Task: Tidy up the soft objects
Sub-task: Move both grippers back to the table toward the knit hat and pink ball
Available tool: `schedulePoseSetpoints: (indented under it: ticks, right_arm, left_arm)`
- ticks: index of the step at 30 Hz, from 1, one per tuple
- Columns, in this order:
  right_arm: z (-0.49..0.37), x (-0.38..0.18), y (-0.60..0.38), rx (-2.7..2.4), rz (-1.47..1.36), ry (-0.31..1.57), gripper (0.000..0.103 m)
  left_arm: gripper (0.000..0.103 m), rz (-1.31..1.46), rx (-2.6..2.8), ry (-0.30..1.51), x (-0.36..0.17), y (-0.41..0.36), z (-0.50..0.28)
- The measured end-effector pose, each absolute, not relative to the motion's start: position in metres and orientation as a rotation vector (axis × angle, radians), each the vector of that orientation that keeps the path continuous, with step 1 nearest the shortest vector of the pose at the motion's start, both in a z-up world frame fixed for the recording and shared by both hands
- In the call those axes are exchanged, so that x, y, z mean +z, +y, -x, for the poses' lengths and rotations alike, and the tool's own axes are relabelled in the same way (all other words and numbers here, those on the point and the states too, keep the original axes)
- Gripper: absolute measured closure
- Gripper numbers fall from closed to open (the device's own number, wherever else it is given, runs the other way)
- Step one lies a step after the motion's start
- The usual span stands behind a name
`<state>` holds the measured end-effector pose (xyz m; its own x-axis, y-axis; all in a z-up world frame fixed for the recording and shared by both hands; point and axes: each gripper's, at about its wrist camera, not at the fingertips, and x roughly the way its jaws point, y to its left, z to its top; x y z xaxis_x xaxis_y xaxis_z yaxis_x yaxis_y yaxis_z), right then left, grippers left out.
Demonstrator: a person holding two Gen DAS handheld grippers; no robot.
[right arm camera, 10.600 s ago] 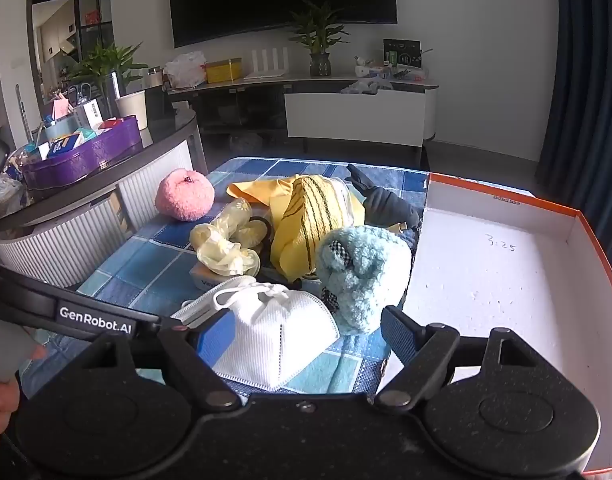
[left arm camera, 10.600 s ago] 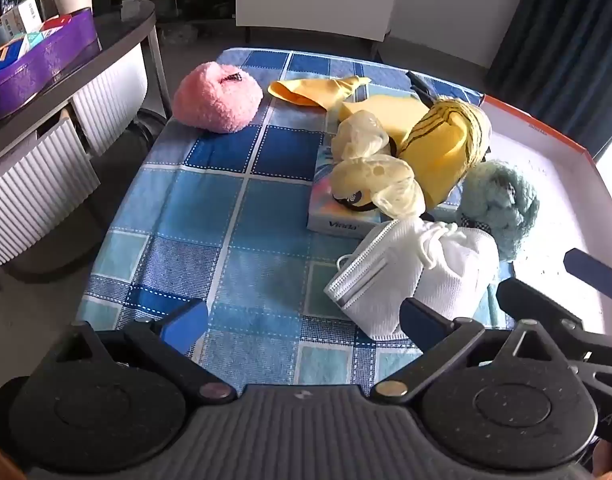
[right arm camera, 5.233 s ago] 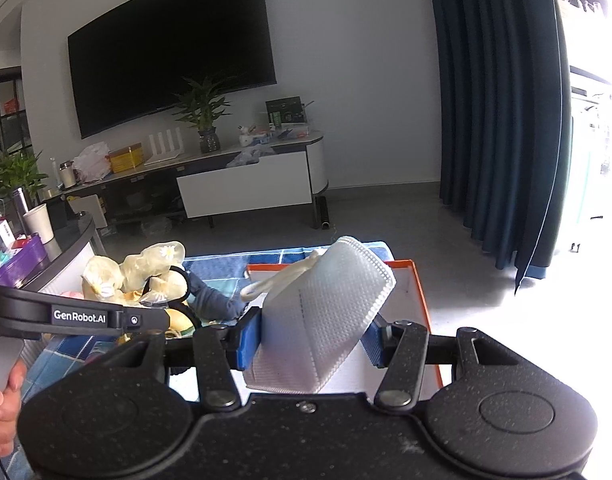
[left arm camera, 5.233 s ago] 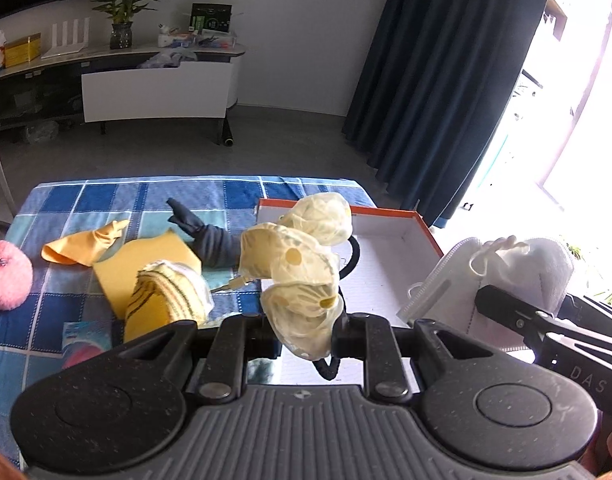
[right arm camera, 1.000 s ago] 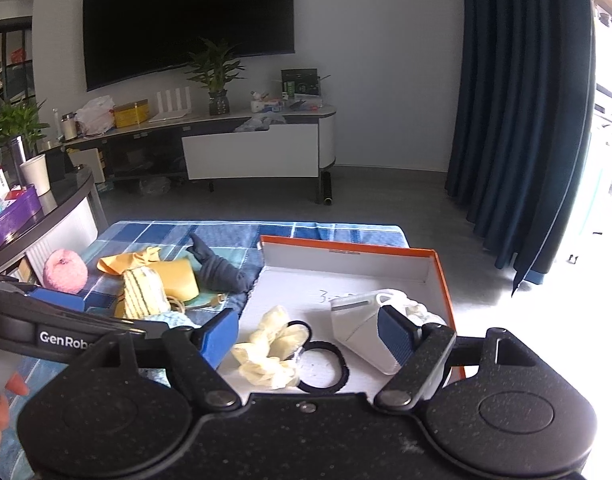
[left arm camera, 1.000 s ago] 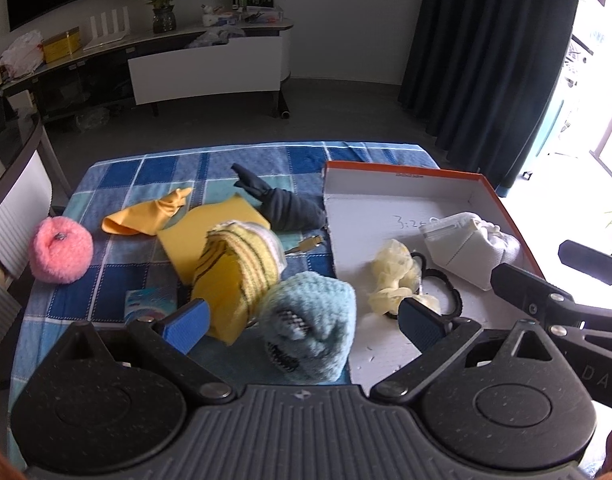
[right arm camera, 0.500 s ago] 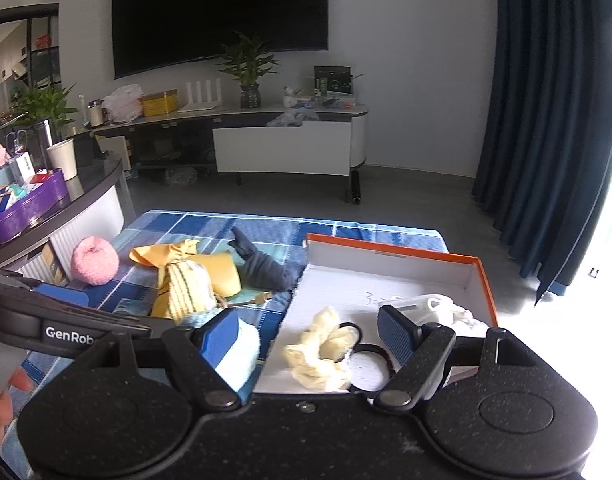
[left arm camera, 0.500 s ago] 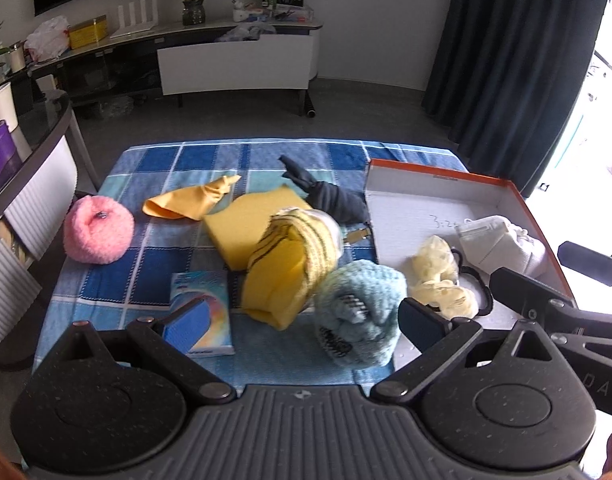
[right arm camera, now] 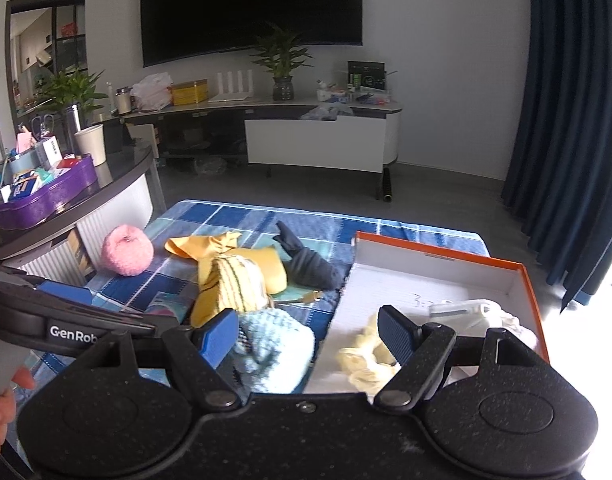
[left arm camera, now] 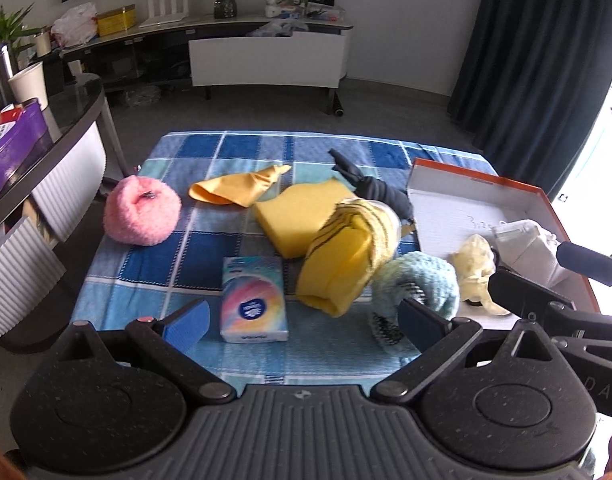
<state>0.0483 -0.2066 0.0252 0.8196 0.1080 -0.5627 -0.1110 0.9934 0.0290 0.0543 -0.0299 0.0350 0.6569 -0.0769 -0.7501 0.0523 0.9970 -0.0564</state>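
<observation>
Nearest us the left gripper [left arm camera: 301,318] is spread wide and empty above the tissue pack [left arm camera: 253,300], whose long axis runs away from us; the right gripper [right arm camera: 308,334] gapes too, holding nothing; the pale blue knit [left arm camera: 416,284] lies just beside the orange-rimmed box [right arm camera: 446,258]; farther in, the pale yellow gloves [left arm camera: 476,264] and white mask [left arm camera: 526,246] lie inside it.

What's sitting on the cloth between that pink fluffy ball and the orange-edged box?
In the left wrist view, a yellow cloth, a yellow sponge, a dark grey sock and a striped yellow item lie between the pink ball and the box.
</observation>
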Motion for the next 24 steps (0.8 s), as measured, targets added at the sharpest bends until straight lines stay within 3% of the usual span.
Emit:
schedulePoseSetpoints:
  ticks: [24]
  right_arm:
    - [-0.065, 0.016, -0.167, 0.182, 0.034, 0.631, 0.012]
  left_arm:
    - [0.0, 0.076, -0.024, 0.872, 0.027, 0.01, -0.054]
